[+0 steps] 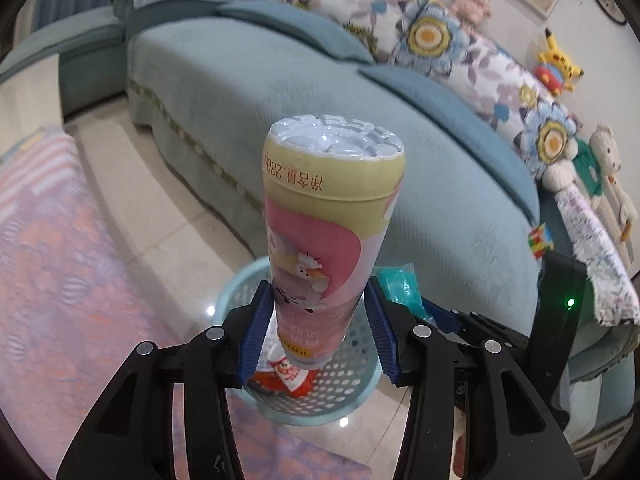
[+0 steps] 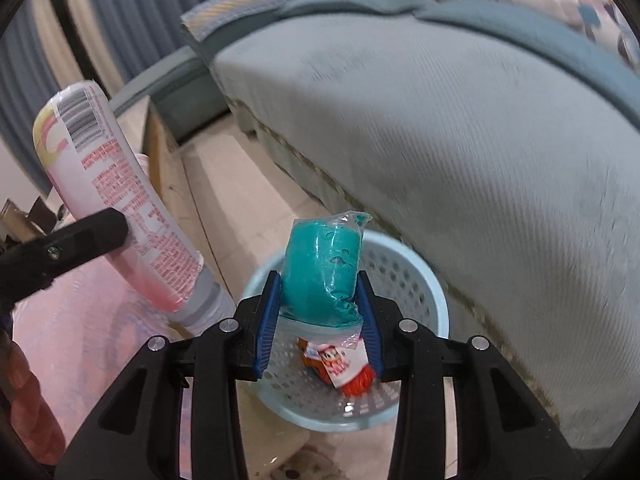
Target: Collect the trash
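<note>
A: Container first. A pale blue perforated basket (image 2: 424,280) sits on the tiled floor (image 2: 240,184), low centre of the right wrist view, just beside the front of the blue-grey sofa (image 2: 440,120). Inside it lies one red-and-white snack wrapper (image 2: 340,364) on the basket's bottom.

B: The left wrist view shows the same basket (image 1: 356,392) under the tongs, and the wrapper (image 1: 288,380) pokes out below the bottle. Most of the basket's inside is covered by the bottle and the fingers.

A: Hard to make out: the print on the wrapper is too small to read. The teal packet's lower end is hidden between the pads. The sofa is smeared with blur in the right wrist view.

B: Left tongs (image 1: 318,328): partly closed, blue pads pressed on both sides of a pink-and-yellow bottle (image 1: 328,220). The bottle is upside down, its moulded base toward the top of the frame, its cap end low over the basket.

A: Right tongs (image 2: 320,320): closed to a narrow gap on a teal packet in clear film (image 2: 320,276), held above the basket's near rim. At upper left of that view the same bottle (image 2: 116,184) shows slanted, barcode up, cap down, with one black finger of the left tongs across it.

B: A pink patterned cloth (image 1: 60,280) fills the left of the frame; its edges are cut off.
</note>
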A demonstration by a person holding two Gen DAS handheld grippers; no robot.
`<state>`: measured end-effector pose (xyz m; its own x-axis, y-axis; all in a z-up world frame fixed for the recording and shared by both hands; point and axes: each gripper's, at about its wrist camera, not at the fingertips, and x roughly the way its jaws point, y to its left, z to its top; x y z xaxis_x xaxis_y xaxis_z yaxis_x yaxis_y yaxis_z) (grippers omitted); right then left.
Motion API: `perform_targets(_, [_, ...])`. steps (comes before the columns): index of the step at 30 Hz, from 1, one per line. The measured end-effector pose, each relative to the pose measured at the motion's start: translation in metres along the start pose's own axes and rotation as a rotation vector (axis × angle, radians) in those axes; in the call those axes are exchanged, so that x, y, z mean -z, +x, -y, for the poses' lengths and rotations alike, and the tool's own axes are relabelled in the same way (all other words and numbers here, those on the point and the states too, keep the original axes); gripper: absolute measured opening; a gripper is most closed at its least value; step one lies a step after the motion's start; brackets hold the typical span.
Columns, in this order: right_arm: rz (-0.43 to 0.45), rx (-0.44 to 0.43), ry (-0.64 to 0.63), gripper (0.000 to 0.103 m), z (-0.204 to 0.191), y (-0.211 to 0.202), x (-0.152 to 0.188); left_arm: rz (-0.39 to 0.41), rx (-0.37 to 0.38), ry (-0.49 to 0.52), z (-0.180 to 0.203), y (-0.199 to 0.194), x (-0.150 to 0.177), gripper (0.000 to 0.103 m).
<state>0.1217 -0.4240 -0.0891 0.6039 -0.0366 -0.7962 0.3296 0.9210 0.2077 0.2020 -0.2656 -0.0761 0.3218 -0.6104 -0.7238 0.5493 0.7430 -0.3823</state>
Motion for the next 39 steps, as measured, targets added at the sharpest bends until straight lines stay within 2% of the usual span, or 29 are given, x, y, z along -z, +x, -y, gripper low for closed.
perform_targets(7, [-0.07,0.014,0.059,0.037,0.023,0.029,0.016,-0.117,0.018,0.008,-0.004,0.046,0.015,0.045])
perform_targets(11, [-0.08,0.016,0.088,0.045,0.025,0.036,0.018,-0.099,0.013,0.002,-0.01,0.042,0.017,0.054])
perform_targets(17, [-0.052,0.01,0.089,0.046,0.024,0.015,0.026,-0.068,0.026,0.005,-0.01,0.026,0.017,0.054])
perform_targets(20, [-0.025,0.003,0.079,0.046,0.02,0.001,0.028,-0.021,0.04,0.026,-0.004,0.003,0.021,0.055])
perform_targets(23, [0.029,0.014,0.046,0.046,0.01,-0.025,0.031,0.048,0.038,0.049,0.008,-0.027,0.026,0.062])
perform_targets(25, [0.079,0.017,0.014,0.046,-0.001,-0.047,0.033,0.1,0.021,0.067,0.017,-0.048,0.03,0.07])
perform_targets(27, [0.125,0.028,-0.012,0.046,-0.011,-0.066,0.036,0.157,-0.006,0.085,0.027,-0.073,0.038,0.073])
perform_targets(31, [0.22,0.055,-0.026,0.05,-0.031,-0.111,0.043,0.282,-0.113,0.088,0.04,-0.122,0.053,0.082])
perform_targets(32, [0.237,0.06,-0.022,0.051,-0.034,-0.118,0.045,0.331,-0.156,0.086,0.043,-0.138,0.061,0.083])
perform_targets(35, [0.287,0.093,-0.016,0.056,-0.044,-0.139,0.053,0.403,-0.228,0.079,0.046,-0.165,0.076,0.085])
perform_targets(38, [0.346,0.138,-0.008,0.076,-0.053,-0.158,0.062,0.466,-0.297,0.069,0.049,-0.184,0.094,0.088])
perform_targets(39, [0.37,0.148,-0.002,0.077,-0.054,-0.164,0.066,0.492,-0.318,0.066,0.049,-0.188,0.101,0.09])
